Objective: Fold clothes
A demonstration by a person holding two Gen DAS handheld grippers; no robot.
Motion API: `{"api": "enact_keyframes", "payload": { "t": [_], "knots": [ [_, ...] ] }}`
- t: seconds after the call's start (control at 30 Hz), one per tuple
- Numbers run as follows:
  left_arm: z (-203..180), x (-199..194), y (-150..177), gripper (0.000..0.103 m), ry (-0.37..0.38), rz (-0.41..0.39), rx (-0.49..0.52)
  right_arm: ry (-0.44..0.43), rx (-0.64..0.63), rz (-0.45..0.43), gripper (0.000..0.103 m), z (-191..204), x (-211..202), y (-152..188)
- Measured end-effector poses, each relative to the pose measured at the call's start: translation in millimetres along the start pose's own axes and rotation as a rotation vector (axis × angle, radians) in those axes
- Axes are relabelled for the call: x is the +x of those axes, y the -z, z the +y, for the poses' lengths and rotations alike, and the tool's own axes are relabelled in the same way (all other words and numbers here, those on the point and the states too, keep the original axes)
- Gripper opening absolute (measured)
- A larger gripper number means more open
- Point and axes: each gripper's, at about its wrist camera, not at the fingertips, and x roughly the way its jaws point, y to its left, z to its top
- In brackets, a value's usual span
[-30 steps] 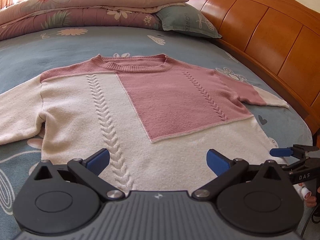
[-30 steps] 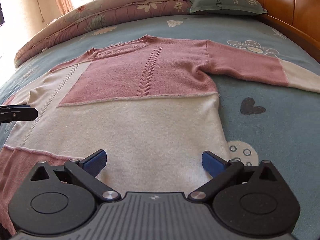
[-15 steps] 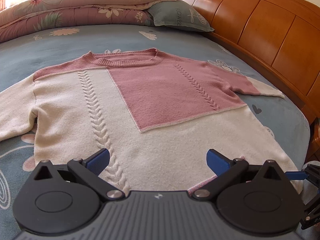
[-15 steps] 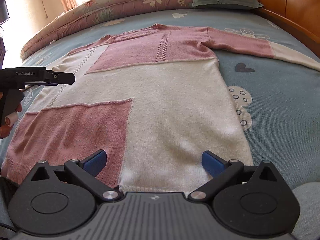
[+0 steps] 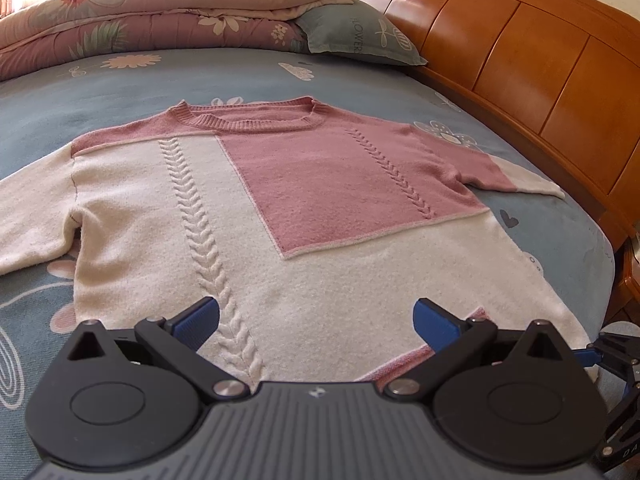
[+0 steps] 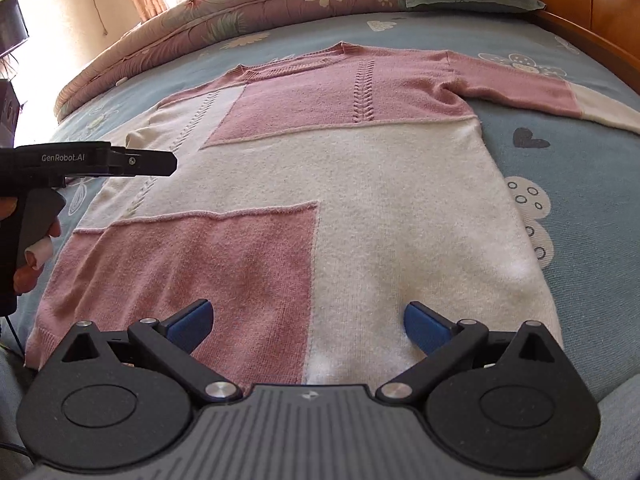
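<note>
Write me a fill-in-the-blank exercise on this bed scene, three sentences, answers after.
1. The sweater lies spread flat on the ____.
2. The jaws of the left gripper and right gripper are both ____.
3. The pillow leans against a folded ____ beside the wooden headboard.

Missing words: bed; open; quilt

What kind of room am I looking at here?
Most likely a home bedroom. A sweater lies flat on a bed with a blue patterned sheet, a pillow and folded quilt sit at the far end, and a wooden headboard runs alongside.
</note>
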Motion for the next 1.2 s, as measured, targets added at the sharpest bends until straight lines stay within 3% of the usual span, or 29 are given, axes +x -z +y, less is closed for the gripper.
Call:
{"api": "enact_keyframes", "payload": {
  "t": [0.1, 0.27, 0.4, 0.47, 0.57, 0.77, 1.0, 1.2],
  "knots": [
    [-0.1, 0.8, 0.0, 0.102, 0.005, 0.001, -0.002, -0.038, -0.001, 0.014, 0.103, -4.2, -8.0, -3.1],
    [-2.0, 1.2, 2.8, 0.102, -0.002, 0.006, 0.010, 0.031, 0.095, -0.115, 0.103, -38.3, -0.7, -25.9],
    [-0.6, 3.3, 3.8, 0.102, -0.007, 0.013, 0.005, 0.150, 0.084, -0.137, 0.103, -59.7, 13.5, -24.4],
    [0.1, 3.7, 3.5, 0.102, -0.001, 0.013, 0.003, 0.165, 0.129, -0.148, 0.103, -67.4, 8.6, -24.4],
    [-0.8, 6.6, 3.4, 0.102, 0.000, 0.020, 0.004, 0.124, 0.186, -0.162, 0.103, -64.6, -3.2, -25.7],
    [-5.4, 13.2, 5.2, 0.102, -0.004, 0.039, 0.017, -0.007, 0.045, -0.129, 0.103, -24.5, -2.6, -21.6],
    [-2.5, 12.8, 5.9, 0.102, -0.011, 0.039, 0.011, 0.141, 0.147, -0.107, 0.103, -55.2, 2.6, -17.5],
    [-1.4, 10.7, 5.2, 0.102, -0.007, 0.034, 0.007, 0.053, 0.151, -0.155, 0.103, -56.5, 2.8, -46.1]
  ]
}}
